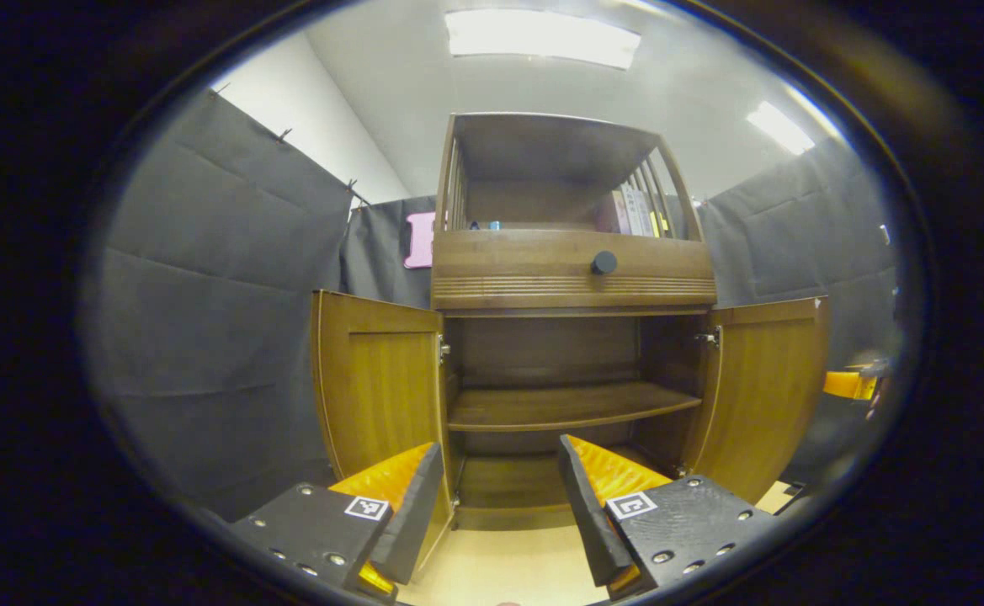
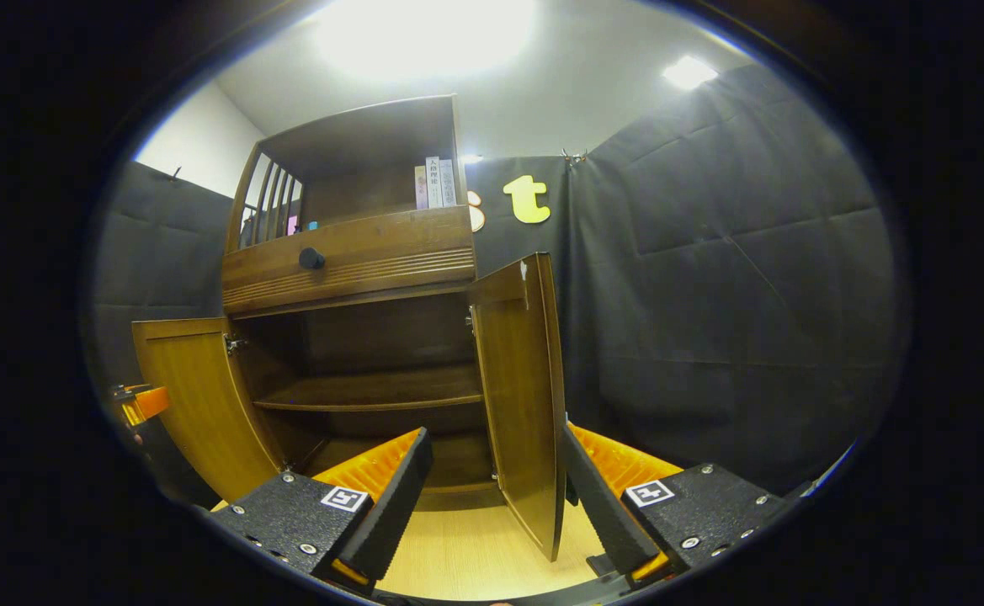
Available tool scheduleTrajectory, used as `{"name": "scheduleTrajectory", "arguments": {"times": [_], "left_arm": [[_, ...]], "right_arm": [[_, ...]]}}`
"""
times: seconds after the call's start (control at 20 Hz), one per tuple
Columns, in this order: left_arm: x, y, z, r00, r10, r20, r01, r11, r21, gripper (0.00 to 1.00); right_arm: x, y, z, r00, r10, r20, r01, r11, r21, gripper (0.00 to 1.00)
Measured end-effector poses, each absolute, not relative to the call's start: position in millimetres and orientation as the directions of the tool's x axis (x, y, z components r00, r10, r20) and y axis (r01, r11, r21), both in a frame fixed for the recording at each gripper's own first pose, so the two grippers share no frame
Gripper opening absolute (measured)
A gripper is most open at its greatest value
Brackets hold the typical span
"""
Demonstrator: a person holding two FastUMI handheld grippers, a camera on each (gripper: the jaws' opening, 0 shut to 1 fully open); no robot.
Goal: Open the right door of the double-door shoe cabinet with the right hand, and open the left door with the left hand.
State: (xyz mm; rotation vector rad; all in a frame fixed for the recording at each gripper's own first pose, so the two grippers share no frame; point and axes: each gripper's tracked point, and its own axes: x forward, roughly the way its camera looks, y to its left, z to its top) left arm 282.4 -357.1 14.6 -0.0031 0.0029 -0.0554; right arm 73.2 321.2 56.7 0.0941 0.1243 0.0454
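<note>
Left gripper (image 1: pixel 500 497): jaws spread wide, nothing held, nothing touched. Shoe cabinet (image 1: pixel 571 278) straight ahead beyond fingertips. Left door (image 1: pixel 378 383) swung open, ahead-left, its lower corner behind left finger; contact not discernible.

Right gripper (image 2: pixel 496 497): jaws spread wide, empty. Right door (image 2: pixel 525 396) swung open, its edge standing in gap between fingers, apart from both. Cabinet interior shelf (image 2: pixel 374 394) ahead-left.

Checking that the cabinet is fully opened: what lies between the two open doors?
In the left gripper view, between the left door and right door is the open cabinet interior: one bare wooden shelf and the bottom compartment beneath it.
</note>
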Motion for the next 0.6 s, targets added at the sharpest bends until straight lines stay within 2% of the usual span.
{"name": "scheduleTrajectory", "arguments": {"times": [0.05,0.1,0.15,0.3,0.35,0.4,0.45,0.5,0.55,0.6], "left_arm": [[282.6,-357.5,13.2,0.999,-0.052,-0.006,0.052,0.999,-0.010,0.81],[282.1,-358.0,11.1,0.998,-0.054,-0.015,0.053,0.998,-0.023,0.78],[281.3,-359.7,9.7,0.998,-0.064,-0.023,0.063,0.997,-0.046,0.78],[282.9,-361.8,2.1,0.994,-0.106,-0.036,0.102,0.991,-0.083,0.78],[283.3,-360.4,0.9,0.994,-0.104,-0.037,0.101,0.992,-0.076,0.84],[283.7,-359.7,0.4,0.994,-0.100,-0.034,0.098,0.993,-0.064,0.84],[283.5,-357.9,0.0,0.995,-0.100,-0.026,0.098,0.994,-0.050,0.84],[285.5,-356.1,-1.9,0.995,-0.098,-0.019,0.097,0.995,-0.035,0.84],[287.5,-354.7,-4.3,0.995,-0.098,-0.018,0.098,0.995,-0.024,0.84],[288.0,-353.5,-8.5,0.995,-0.102,-0.023,0.101,0.995,-0.025,0.84]], "right_arm": [[73.9,323.2,56.9,0.991,0.051,-0.121,-0.039,0.994,0.099,0.91],[75.8,325.8,55.8,0.991,0.052,-0.122,-0.040,0.994,0.100,0.91],[76.7,328.6,55.0,0.991,0.057,-0.121,-0.045,0.994,0.100,0.95],[78.1,340.0,50.6,0.991,0.065,-0.120,-0.053,0.993,0.101,0.95],[78.0,346.2,49.4,0.990,0.070,-0.123,-0.057,0.993,0.108,0.91],[77.6,351.9,47.0,0.989,0.075,-0.124,-0.061,0.992,0.114,0.95],[77.4,357.2,43.9,0.989,0.079,-0.127,-0.065,0.991,0.116,0.95],[76.4,362.1,41.3,0.988,0.083,-0.132,-0.069,0.991,0.113,0.91],[75.8,367.5,39.1,0.986,0.089,-0.140,-0.074,0.991,0.107,0.91],[75.3,372.8,36.2,0.985,0.093,-0.148,-0.079,0.992,0.099,0.95]]}}
